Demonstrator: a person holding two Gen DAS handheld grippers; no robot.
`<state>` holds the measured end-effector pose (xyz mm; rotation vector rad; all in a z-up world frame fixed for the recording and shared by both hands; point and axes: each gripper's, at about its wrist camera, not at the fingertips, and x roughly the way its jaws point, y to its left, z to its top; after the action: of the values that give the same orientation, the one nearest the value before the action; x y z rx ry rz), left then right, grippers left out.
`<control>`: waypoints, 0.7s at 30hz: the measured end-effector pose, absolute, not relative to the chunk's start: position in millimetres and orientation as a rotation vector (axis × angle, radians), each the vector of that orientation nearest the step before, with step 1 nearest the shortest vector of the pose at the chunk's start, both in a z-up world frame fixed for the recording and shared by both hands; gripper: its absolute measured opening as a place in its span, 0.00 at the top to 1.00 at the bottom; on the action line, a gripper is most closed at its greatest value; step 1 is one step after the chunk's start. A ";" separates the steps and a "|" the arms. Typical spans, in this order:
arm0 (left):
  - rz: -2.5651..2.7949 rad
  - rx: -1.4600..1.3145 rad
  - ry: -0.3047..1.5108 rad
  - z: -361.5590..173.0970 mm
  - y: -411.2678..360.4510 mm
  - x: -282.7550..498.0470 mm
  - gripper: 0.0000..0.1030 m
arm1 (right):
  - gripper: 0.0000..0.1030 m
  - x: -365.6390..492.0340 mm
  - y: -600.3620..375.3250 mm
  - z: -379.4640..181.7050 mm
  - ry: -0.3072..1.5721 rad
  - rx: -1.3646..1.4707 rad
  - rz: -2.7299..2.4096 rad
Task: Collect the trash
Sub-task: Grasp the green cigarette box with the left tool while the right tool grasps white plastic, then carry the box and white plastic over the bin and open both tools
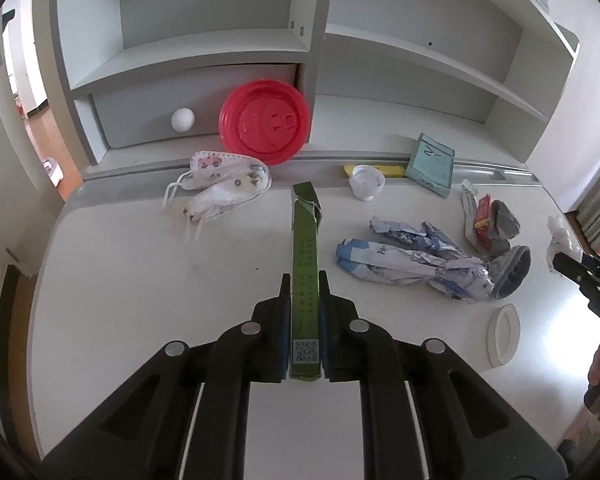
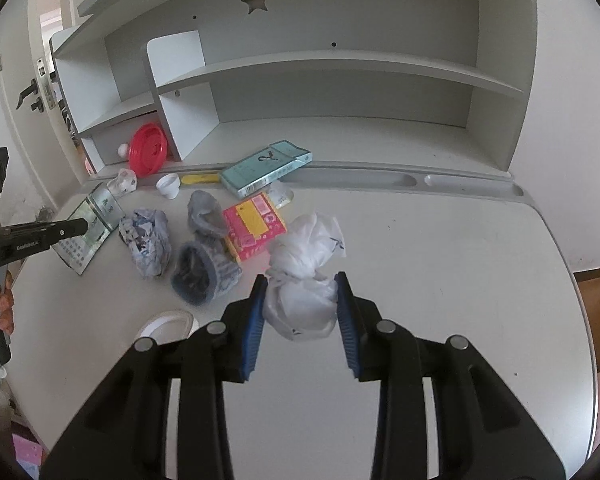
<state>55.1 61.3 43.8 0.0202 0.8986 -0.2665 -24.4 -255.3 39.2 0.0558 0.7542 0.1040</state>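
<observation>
My left gripper [image 1: 305,278] is shut on a flat green carton [image 1: 305,248] and holds it edge-on above the white desk [image 1: 140,280]; the carton also shows in the right wrist view [image 2: 90,226]. My right gripper [image 2: 302,278] is shut on a white crumpled plastic bag [image 2: 306,280], which bulges out past the fingertips. On the desk lie a crumpled blue-white wrapper [image 1: 412,260], grey socks [image 2: 206,256], a pink-yellow box [image 2: 254,226] and face masks [image 1: 220,184].
A red round lid [image 1: 265,120] leans on the shelf drawer. A teal box [image 1: 431,164], a white cap [image 1: 366,182] and a yellow item [image 1: 388,170] lie at the desk's back. A white tape roll [image 1: 503,334] sits front right. Shelves stand behind.
</observation>
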 end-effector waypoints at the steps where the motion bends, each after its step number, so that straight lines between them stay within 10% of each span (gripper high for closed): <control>1: -0.260 0.024 0.901 43.3 61.6 55.7 0.90 | 0.67 -25.6 -256.0 38.7 0.756 0.058 0.103; 21: -0.328 0.022 0.835 62.6 42.6 44.2 0.91 | 0.67 -41.6 -274.8 24.6 0.781 0.093 0.077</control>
<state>44.2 42.6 62.6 0.0222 0.8349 -0.3277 -41.6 -274.8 24.6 0.0932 0.7811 0.0771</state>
